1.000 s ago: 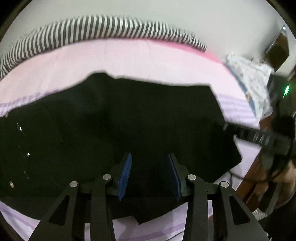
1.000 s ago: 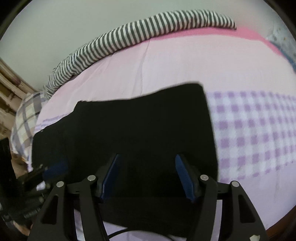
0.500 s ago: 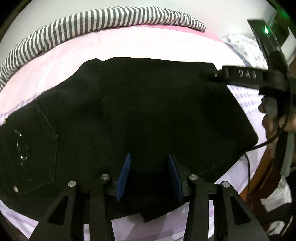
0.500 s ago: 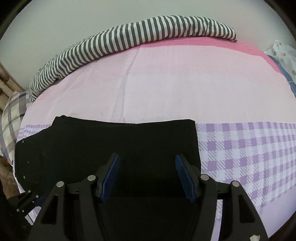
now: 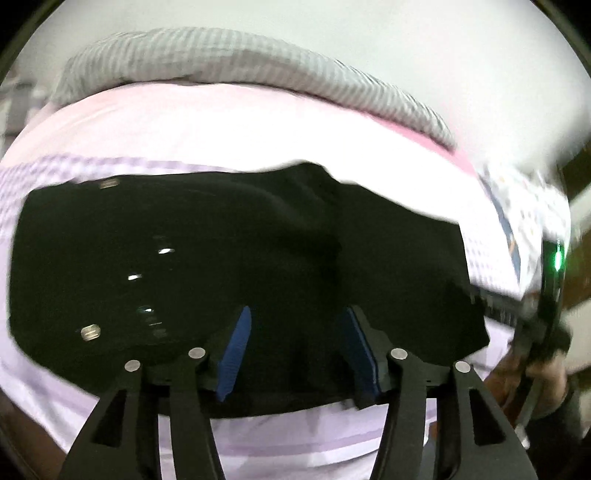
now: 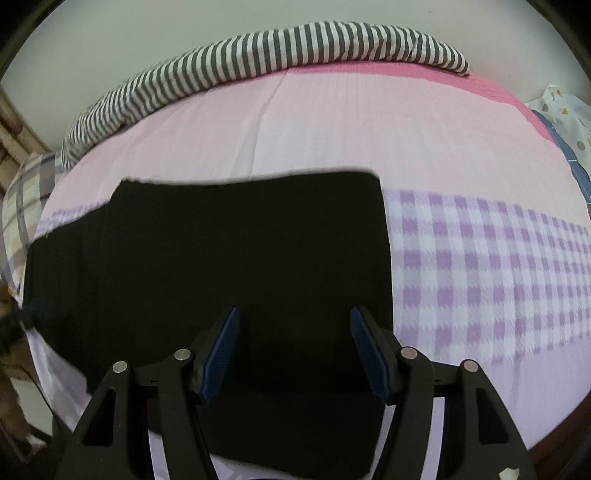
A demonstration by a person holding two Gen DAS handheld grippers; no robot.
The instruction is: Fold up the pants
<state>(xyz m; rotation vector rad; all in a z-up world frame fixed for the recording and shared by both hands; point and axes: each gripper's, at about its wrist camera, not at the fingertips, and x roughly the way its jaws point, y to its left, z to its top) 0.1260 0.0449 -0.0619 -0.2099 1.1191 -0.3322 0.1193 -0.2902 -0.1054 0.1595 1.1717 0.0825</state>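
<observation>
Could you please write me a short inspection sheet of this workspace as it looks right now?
Surface: bed sheet, pink at the far side, purple-checked nearer.
Job's things: black pants lie flat on the sheet; metal rivets show in the left wrist view.
Clutter: striped blanket along the far edge; patterned cloth at the right; plaid pillow at the left.
Grippers: left gripper over the pants, jaws opening, pads not seen pressing cloth; right gripper open over the pants, nothing pinched.
Cables: a thin dark cable at the left edge.
Surroundings: pale wall behind the bed; the left wrist view is motion-blurred.
</observation>
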